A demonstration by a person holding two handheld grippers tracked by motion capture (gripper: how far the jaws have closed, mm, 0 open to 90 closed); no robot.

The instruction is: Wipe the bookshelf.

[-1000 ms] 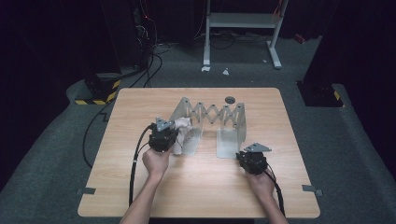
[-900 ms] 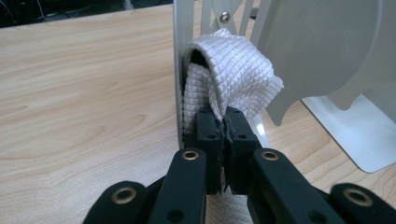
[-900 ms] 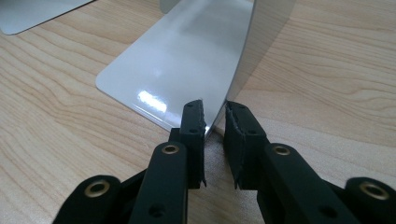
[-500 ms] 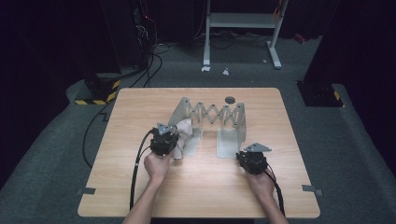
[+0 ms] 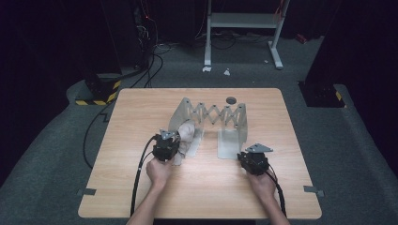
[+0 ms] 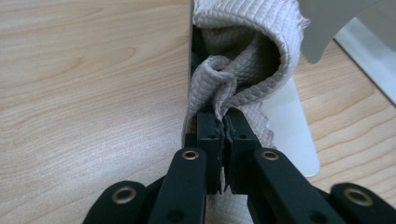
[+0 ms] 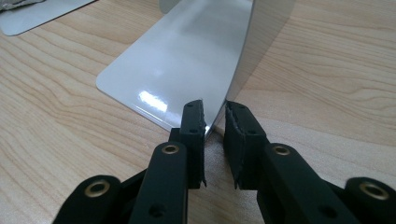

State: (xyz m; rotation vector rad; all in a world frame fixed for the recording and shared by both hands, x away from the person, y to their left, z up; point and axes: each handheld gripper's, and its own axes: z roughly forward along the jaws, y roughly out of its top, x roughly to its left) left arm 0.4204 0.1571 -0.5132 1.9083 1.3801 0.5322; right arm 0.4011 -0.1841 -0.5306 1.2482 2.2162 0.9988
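Cloth [image 6: 243,56] work is under way on the wooden table [image 5: 141,112], and by the look of it only partly done: the beige ribbed fabric sits bunched against the left end plate of the expanding metal rack [image 5: 213,115], one fold looped around the plate's edge, the rest spilling onto its flat foot. Whether it is going onto the rack or coming off is hard to judge from this angle; either way it looks unfinished, with the cloth crumpled rather than hanging flat.

Now the left gripper [image 6: 225,128]: jaws pressed together, pinching a fold of the cloth right at the tips, just in front of that left plate. No slack between them.

Over on the other side, the right gripper [image 7: 215,119] sits at the near corner of the right end plate [image 7: 187,56]. Its jaws are parted a little, straddling the upright sheet's bottom edge, close to the metal but seemingly not clamped.
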